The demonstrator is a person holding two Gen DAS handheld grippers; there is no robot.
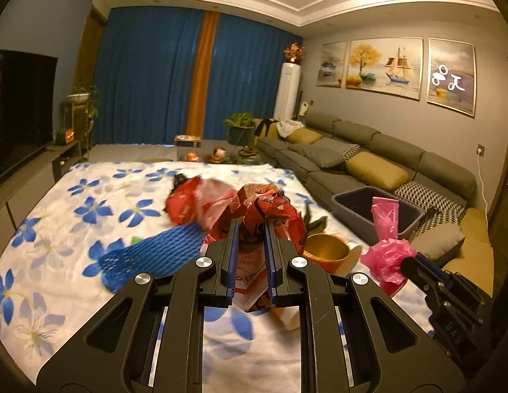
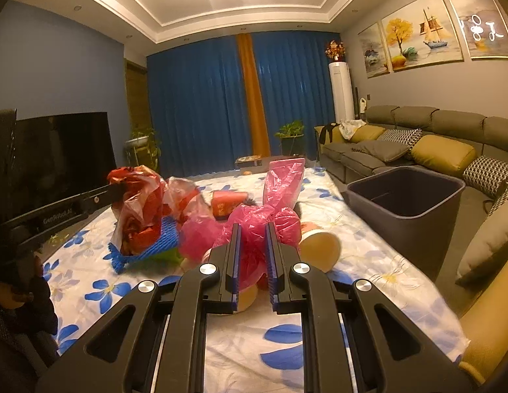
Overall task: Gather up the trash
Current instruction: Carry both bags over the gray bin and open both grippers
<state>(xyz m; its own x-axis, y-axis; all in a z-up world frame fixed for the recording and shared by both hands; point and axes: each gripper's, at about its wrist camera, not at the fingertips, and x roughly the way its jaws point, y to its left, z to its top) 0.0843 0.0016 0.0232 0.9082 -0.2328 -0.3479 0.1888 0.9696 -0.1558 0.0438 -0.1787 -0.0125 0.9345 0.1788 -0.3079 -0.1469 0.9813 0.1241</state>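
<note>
Left claw is clamping down on a crumpled red wrapper, with a see-through plastic bag tangled in, and the whole wad is hanging just above the flowery sheet covering the bench. Right claw is pinching a pink plastic bag tight between its blue pads, one corner of the bag sticking straight up. So both claws are closed on trash.

The rest of the mess is sitting on the sheet: a blue foam net sleeve right beside the red wad, and a paper cup lying on its side just past the pink bag. The grey bin is standing off the right edge of the bench, in front of the sofa, open and looking mostly empty.

What I'm thinking could go wrong: the red wad is loose and floppy, only a bit of it is actually between the pads, so parts could be slipping out on the way over. The foam sleeve looks like it's touching the wad, so it might be getting dragged along and dropping on the floor. Also the left claw is carrying its load across the right one's path to reach the bin, so the two could bump or the bags could snag.
</note>
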